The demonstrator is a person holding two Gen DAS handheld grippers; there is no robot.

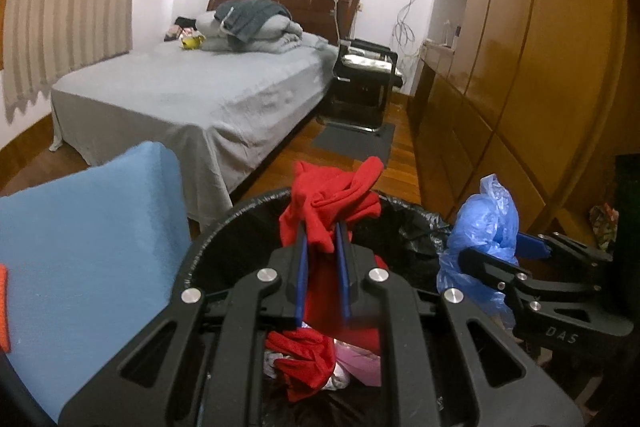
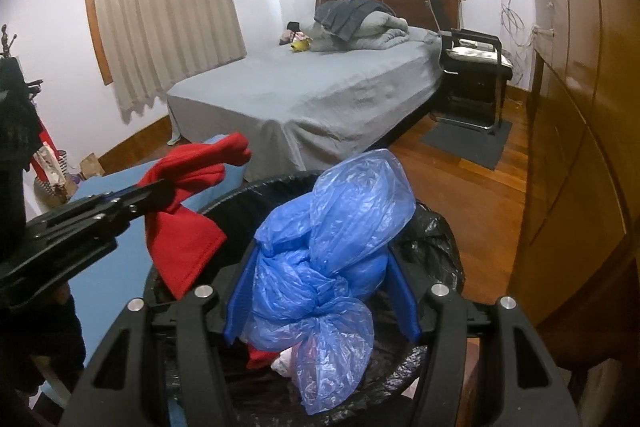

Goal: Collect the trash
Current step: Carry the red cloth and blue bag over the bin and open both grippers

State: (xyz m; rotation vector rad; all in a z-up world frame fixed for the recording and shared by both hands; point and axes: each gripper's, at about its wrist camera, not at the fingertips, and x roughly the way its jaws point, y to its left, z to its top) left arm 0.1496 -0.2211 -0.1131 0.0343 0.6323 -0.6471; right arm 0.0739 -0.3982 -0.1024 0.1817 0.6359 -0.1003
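Bed (image 1: 192, 95), grey sheet, stands beyond the bin at the far wall; folded grey bedding (image 1: 252, 27) piled at its head. Wooden wardrobe wall (image 1: 532, 67) runs along the bin's right side. Black chair (image 1: 364, 83) well beyond the bin, beside the bed's head end. Blue cushioned surface (image 1: 80, 251) just left of the bin.

Bin (image 1: 224, 227): round, black liner, directly under both grippers. Red and pale scraps already lie inside it.

Blue plastic bag (image 2: 332, 251), knotted and crumpled, held above the bin's right half. Right gripper (image 2: 320, 291) has its blue pads pressed against the bag's two sides, jaws kept fairly wide by the bag's bulk.

Red cloth (image 1: 332, 211), bunched, held above the bin's left half, one loose flap hanging toward the opening. Left gripper (image 1: 322, 267) pinched nearly together on it, fabric squeezed between the pads.

The two grippers are near each other over the bin, not touching.
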